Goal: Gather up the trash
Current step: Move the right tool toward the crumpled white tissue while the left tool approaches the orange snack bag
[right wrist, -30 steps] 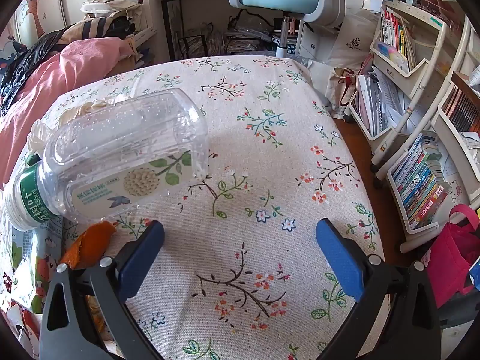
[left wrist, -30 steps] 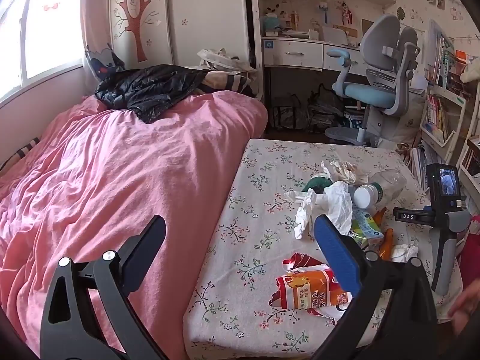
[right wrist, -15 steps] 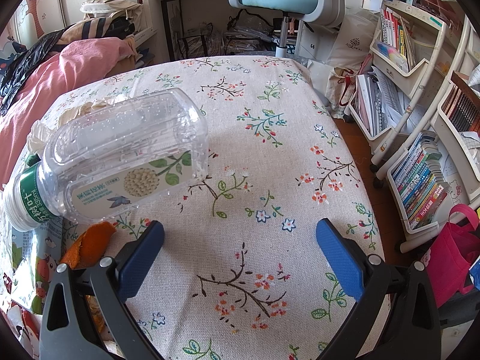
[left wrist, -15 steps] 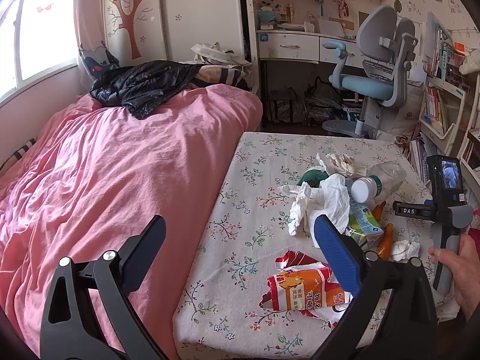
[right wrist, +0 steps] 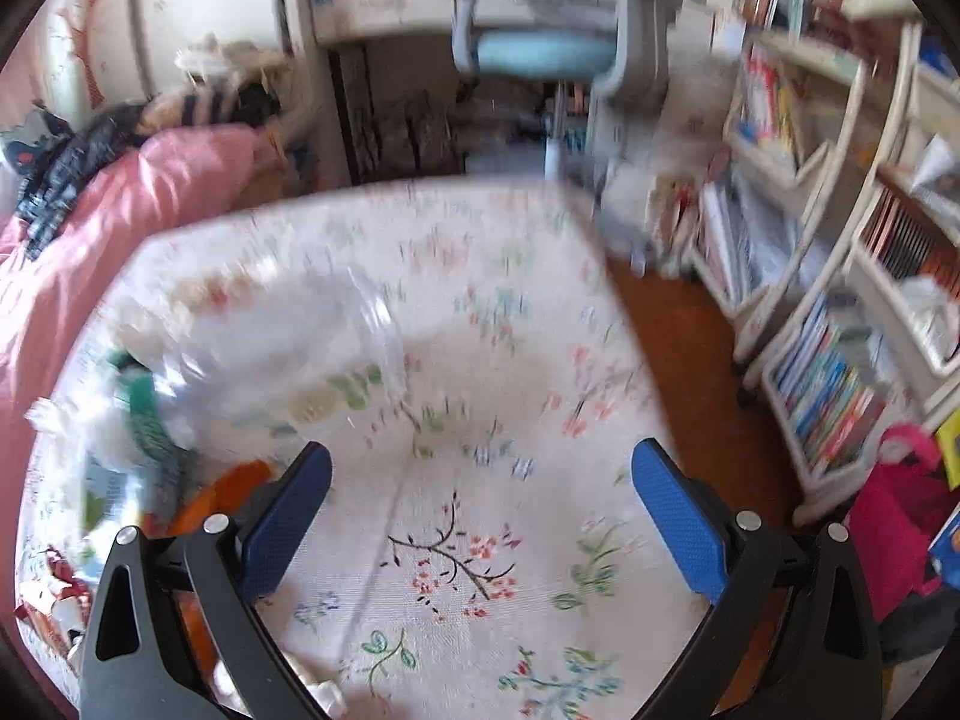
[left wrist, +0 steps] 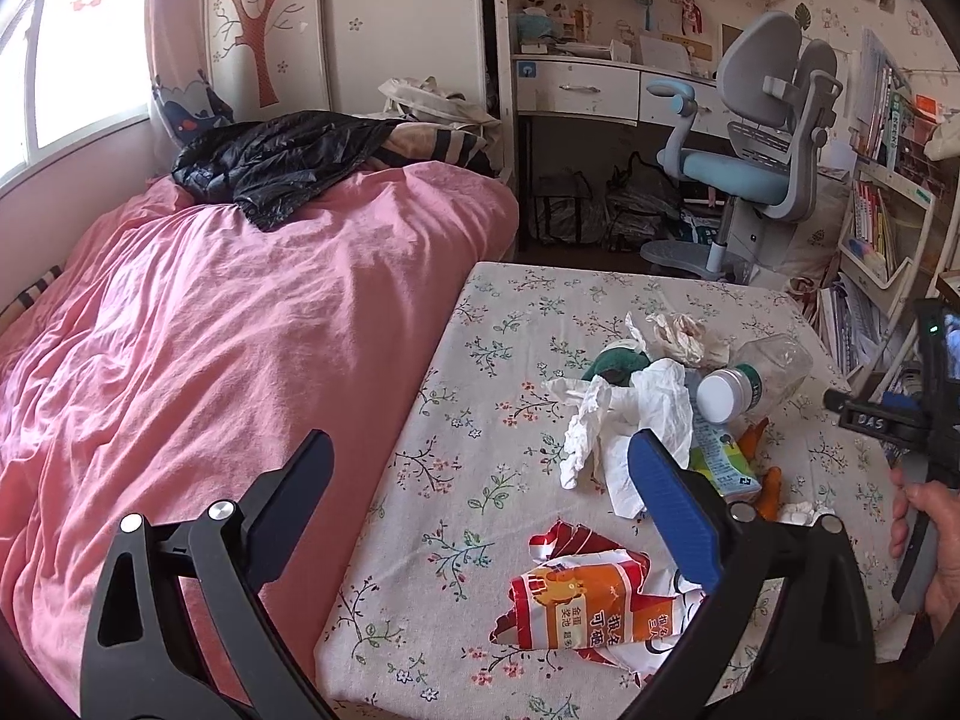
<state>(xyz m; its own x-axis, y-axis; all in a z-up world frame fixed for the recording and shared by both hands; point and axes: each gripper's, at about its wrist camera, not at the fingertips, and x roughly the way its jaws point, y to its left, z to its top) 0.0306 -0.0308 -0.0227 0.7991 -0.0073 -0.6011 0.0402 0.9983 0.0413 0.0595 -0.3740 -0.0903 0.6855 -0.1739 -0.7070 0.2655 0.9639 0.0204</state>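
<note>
A: So, what trash is there, counted?

B: All of it sits on the right half of the floral tabletop [left wrist: 516, 324]. One clear bottle [left wrist: 756, 375] lies on its side, white cap toward the left camera; whether anything is in it I cannot tell. One orange snack bag [left wrist: 591, 603], torn open, lies flat nearest the front edge. Two wads of tissue: a white one [left wrist: 624, 426] just beside the bottle's cap, and a brownish one [left wrist: 684, 333] behind it. One green carton [left wrist: 720, 462] lies under the bottle's cap, with two orange scraps [left wrist: 771, 483] beside it. Something dark green [left wrist: 612, 363] is half hidden behind the white tissue.

A: And the grippers?

B: The left hand-held gripper [left wrist: 480, 474] has its jaws wide, holding nothing, above the tabletop's left edge beside the pink bed [left wrist: 210, 330]. The right hand-held gripper [right wrist: 480, 480] is equally wide and empty; its view is smeared, with the bottle [right wrist: 270, 354] to its left.

A: Anything beyond?

B: One desk chair [left wrist: 756, 138] behind the tabletop, and bookshelves [right wrist: 840, 276] at the right.
</note>
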